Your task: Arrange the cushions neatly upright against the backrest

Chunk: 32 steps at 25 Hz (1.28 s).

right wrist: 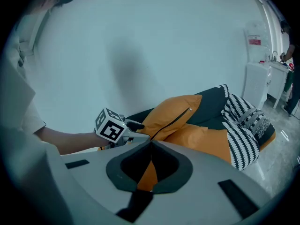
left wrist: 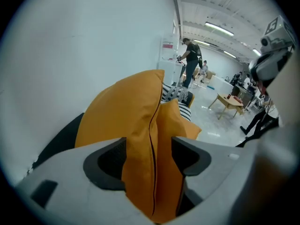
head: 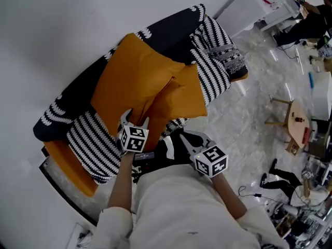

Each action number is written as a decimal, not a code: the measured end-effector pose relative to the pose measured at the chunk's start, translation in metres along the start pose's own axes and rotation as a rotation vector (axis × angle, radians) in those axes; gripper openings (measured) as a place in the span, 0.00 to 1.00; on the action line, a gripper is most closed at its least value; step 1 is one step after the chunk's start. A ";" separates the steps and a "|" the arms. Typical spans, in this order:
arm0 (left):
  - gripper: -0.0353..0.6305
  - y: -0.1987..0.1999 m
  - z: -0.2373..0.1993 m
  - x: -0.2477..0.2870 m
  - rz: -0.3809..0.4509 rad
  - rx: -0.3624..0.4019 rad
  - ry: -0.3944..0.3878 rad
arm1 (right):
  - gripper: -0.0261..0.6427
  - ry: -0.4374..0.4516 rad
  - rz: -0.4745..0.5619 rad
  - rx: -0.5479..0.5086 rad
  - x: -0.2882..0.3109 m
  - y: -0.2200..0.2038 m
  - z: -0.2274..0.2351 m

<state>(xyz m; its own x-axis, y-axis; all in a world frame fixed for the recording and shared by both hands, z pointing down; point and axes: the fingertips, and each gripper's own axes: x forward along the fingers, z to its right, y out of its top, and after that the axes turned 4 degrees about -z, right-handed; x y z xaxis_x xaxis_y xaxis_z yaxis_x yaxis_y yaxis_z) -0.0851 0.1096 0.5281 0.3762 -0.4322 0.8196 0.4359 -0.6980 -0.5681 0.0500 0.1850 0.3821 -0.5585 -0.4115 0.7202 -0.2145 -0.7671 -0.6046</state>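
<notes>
Two orange cushions lie on the sofa. The large one (head: pixel 132 71) (left wrist: pixel 126 111) (right wrist: pixel 176 111) leans on the black backrest (head: pixel 166 30). The smaller one (head: pixel 181 95) (left wrist: pixel 180 121) (right wrist: pixel 206 139) lies in front of it. A striped cushion (head: pixel 93 144) rests at the near end and another (head: pixel 215 66) (right wrist: pixel 243 121) at the far end. My left gripper (head: pixel 136 119) (left wrist: pixel 149 144) (right wrist: pixel 133 124) is open, with the large orange cushion's zipped edge between its jaws. My right gripper (head: pixel 181 138) (right wrist: pixel 151 143) is shut just off the sofa's front edge; I see nothing pinched in it.
A white wall runs behind the sofa. A white cabinet (head: pixel 254 9) stands past its far end. A small wooden table (head: pixel 295 123) (left wrist: pixel 229 100) stands on the marble floor to the right. A person (left wrist: pixel 191 62) stands far off, and cables and clutter lie at the lower right (head: pixel 290 201).
</notes>
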 end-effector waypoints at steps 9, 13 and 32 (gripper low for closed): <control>0.53 0.005 0.004 0.017 -0.046 0.035 0.058 | 0.05 0.054 -0.013 -0.074 0.007 0.029 0.023; 0.54 0.001 0.002 0.030 -0.082 0.052 0.104 | 0.05 0.068 -0.026 -0.087 0.006 0.040 0.042; 0.54 -0.013 -0.016 0.068 -0.267 0.162 0.445 | 0.05 0.258 -0.146 -0.152 0.020 0.063 0.143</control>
<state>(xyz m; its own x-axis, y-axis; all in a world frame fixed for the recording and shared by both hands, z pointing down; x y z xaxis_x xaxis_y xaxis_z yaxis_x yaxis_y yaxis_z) -0.0788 0.0803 0.5927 -0.1317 -0.4764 0.8693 0.6023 -0.7350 -0.3116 0.1399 0.0578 0.4070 -0.6934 -0.1490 0.7050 -0.4138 -0.7187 -0.5589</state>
